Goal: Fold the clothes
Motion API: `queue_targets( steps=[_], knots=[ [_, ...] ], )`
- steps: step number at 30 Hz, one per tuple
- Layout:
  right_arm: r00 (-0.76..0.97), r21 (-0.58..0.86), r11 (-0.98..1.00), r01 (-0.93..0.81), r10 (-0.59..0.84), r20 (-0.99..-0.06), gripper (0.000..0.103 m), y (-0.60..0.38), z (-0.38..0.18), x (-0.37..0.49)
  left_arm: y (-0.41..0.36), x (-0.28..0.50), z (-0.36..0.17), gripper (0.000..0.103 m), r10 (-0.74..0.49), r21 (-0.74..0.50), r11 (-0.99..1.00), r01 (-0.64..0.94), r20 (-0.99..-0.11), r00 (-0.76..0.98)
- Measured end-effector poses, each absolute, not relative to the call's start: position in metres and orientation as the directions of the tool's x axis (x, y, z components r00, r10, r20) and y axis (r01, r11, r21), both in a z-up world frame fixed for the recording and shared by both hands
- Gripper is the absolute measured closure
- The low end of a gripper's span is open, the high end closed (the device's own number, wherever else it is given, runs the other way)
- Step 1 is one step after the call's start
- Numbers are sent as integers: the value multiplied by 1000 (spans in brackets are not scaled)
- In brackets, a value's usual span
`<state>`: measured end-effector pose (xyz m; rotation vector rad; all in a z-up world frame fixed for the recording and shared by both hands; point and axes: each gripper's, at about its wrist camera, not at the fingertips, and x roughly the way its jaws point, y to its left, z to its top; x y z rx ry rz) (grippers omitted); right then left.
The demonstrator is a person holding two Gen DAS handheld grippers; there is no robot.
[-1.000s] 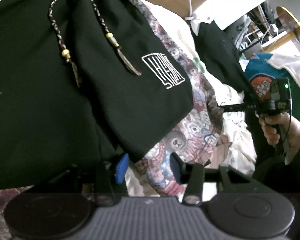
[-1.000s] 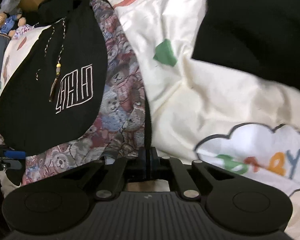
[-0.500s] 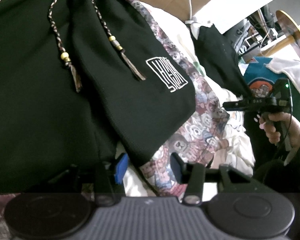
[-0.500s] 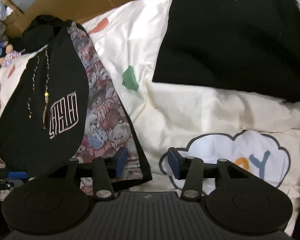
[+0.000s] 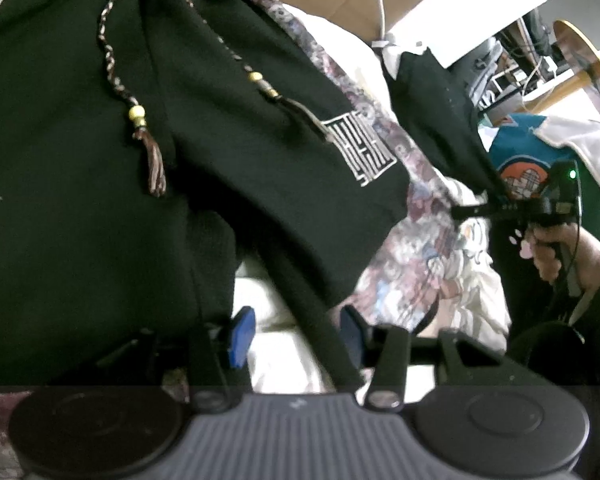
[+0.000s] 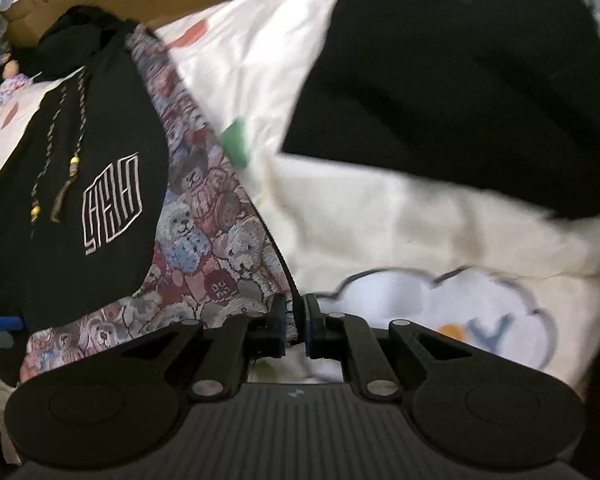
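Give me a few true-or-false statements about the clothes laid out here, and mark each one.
1. The black shorts lie on the bear-print fabric. True.
2. The shorts' logo is red. False: it is white.
3. The drawstrings carry beads. True.
4. The cloud print is on the shorts. False: it is on the cream sheet.
5. The left gripper is shut. False: its jaws stand open.

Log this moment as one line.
left fingers: open, astride black fabric edge | right fingers: just closing on hem of bear-print cloth
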<state>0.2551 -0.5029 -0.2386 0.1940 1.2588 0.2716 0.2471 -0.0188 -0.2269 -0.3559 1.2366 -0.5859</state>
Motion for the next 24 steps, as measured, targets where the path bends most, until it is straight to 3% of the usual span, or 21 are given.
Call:
queue_targets(
  steps=[8,16,18,19,24],
  knots=[
    [319,199,970,-139,234,-918,94,-511,-223,270,-35,248,-237,52,-620,-579,780,237,-765,175],
    [296,201,969,-144,235,-926,94,-513,-232,276,-57,252,-253,49,-662,-632,745,213,-740,118],
    [292,205,968,-146,240,-926,94,-514,-233,275,-65,251,-258,77,-671,-643,734,219,-737,83],
    [291,207,967,-148,243,-925,94,-515,-233,275,-68,251,-258,102,-678,-652,725,225,-732,65],
    [297,215,963,-161,255,-920,94,-513,-229,279,-69,246,-253,101,-735,-714,660,234,-679,2]
  ],
)
